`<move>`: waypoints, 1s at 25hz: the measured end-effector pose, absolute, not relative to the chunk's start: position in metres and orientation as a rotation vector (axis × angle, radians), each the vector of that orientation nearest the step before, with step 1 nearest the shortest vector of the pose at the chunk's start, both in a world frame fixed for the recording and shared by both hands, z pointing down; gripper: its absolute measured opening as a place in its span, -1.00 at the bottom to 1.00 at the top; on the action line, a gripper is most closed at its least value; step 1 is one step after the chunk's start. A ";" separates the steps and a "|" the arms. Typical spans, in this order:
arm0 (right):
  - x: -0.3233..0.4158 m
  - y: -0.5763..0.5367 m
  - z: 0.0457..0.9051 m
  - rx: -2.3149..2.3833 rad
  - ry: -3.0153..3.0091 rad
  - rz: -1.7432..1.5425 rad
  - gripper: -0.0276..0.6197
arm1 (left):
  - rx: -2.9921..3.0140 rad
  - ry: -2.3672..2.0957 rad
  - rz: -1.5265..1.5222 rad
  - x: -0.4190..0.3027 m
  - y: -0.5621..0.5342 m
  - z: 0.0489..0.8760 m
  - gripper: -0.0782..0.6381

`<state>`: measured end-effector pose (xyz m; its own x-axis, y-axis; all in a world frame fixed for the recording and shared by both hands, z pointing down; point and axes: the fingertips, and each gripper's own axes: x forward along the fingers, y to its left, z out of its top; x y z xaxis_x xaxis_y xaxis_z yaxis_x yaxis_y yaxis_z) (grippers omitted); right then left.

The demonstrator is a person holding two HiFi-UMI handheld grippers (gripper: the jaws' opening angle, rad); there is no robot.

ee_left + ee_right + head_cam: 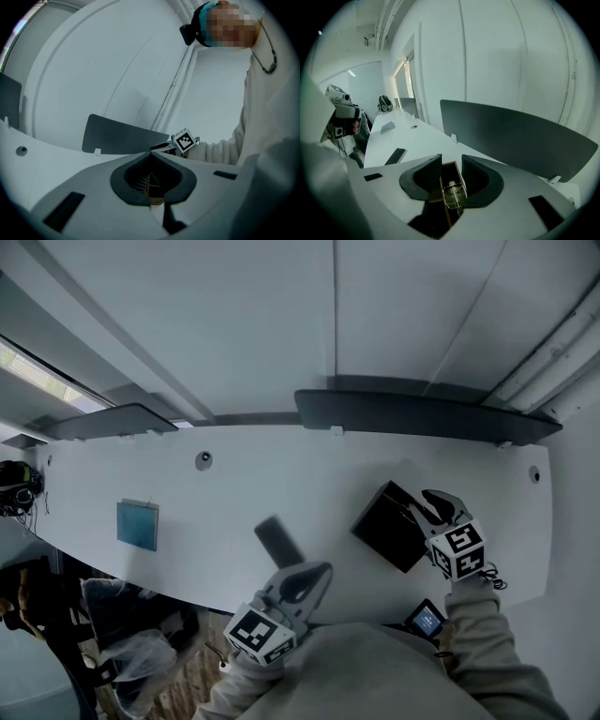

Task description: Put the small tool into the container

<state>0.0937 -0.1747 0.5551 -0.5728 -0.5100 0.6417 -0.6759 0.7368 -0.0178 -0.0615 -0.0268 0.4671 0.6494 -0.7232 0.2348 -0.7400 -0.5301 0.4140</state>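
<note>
A black container sits on the white desk at the right. My right gripper hangs over its right edge. In the right gripper view the jaws stand apart, and through the gap I look into the container's brown-lined inside. A small shiny metal tool lies there, with neither pad pressing on it. My left gripper is near the desk's front edge, its jaws closed together on nothing.
A dark flat slab lies just beyond the left gripper. A blue notebook rests at the desk's left. Dark partition panels line the far edge. A phone sits at the near edge by my right sleeve.
</note>
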 end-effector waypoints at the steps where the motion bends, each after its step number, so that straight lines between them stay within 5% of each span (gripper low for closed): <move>1: 0.095 -0.176 0.547 0.910 -2.324 0.339 -0.53 | 2.401 -1.139 0.048 -0.060 -0.029 0.463 -0.78; 6: 0.099 -0.176 0.484 1.028 -2.464 0.315 -0.84 | 2.467 -1.122 0.057 -0.056 -0.044 0.441 -0.78; 25: 0.127 -0.141 0.392 1.140 -2.607 0.285 -0.85 | 2.638 -0.994 0.051 -0.016 -0.072 0.403 -0.78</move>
